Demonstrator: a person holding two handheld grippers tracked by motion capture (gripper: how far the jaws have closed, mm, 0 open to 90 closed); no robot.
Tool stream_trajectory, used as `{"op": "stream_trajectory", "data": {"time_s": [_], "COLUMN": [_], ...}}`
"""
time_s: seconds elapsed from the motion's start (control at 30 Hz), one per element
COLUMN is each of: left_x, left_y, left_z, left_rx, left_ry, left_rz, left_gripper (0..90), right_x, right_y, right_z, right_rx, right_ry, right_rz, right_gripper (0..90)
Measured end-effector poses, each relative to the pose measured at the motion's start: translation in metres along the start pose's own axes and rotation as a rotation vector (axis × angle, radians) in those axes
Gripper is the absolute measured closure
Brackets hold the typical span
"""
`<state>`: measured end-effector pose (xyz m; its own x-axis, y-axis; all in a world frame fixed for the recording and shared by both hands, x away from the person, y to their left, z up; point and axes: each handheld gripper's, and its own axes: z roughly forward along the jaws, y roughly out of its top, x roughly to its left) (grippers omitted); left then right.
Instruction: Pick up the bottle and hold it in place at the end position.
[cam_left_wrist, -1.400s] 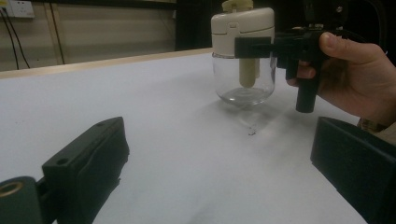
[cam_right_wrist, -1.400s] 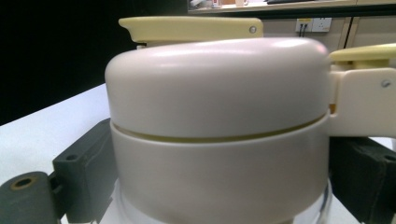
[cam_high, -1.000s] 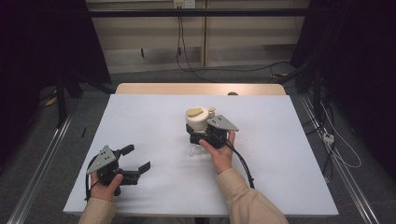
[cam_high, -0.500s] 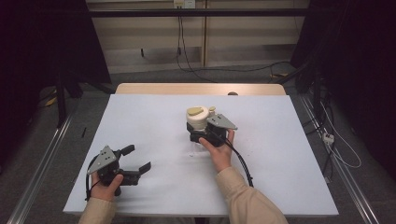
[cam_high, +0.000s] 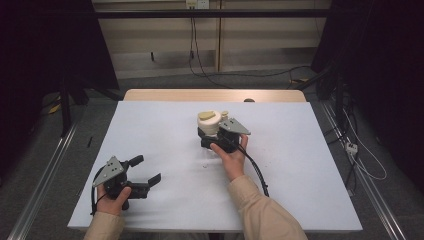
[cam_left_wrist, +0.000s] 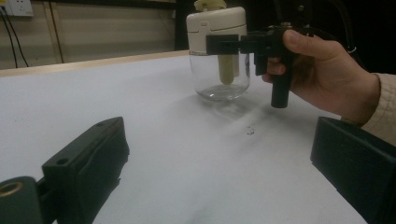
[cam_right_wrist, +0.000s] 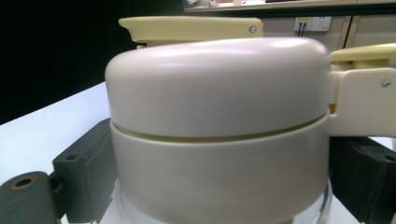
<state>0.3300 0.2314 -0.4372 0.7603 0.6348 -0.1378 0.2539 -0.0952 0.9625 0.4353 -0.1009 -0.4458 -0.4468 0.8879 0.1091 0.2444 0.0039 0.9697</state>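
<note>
A clear glass jar (cam_high: 209, 120) with a cream pump lid (cam_left_wrist: 216, 25) stands on the white table (cam_high: 300, 150), a little right of its middle. My right gripper (cam_high: 207, 132) is shut on the lid (cam_right_wrist: 219, 116), one black jaw pressed to each side. From the left gripper view, the right gripper (cam_left_wrist: 223, 44) clamps the lid from the right and the glass base (cam_left_wrist: 219, 81) rests on the table. My left gripper (cam_high: 147, 169) lies at the front left, open and empty, well away from the jar. Its jaws (cam_left_wrist: 219, 158) stand wide apart and point at the jar.
The table's far wooden edge (cam_high: 215, 95) lies behind the jar. A cable (cam_high: 257, 172) trails from the right gripper along the person's forearm. Metal rails (cam_high: 45, 175) run along both sides on the floor, with cables (cam_high: 360, 155) at the right.
The right gripper and the jar have edged very slightly away from the person. The left gripper has hardly moved.
</note>
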Motion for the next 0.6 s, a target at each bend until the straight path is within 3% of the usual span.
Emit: {"op": "stream_trajectory", "data": {"time_s": [0.6], "left_x": [0.001], "left_y": [0.0], "left_z": [-0.001], "left_rx": [-0.002], "left_ry": [0.004], "left_rz": [-0.003], "left_gripper": [3.6], "right_x": [-0.005], "right_y": [-0.005], "right_z": [0.013], "right_rx": [0.022], "right_ry": [-0.01], "right_rz": [-0.009], "right_gripper": [7.5]}}
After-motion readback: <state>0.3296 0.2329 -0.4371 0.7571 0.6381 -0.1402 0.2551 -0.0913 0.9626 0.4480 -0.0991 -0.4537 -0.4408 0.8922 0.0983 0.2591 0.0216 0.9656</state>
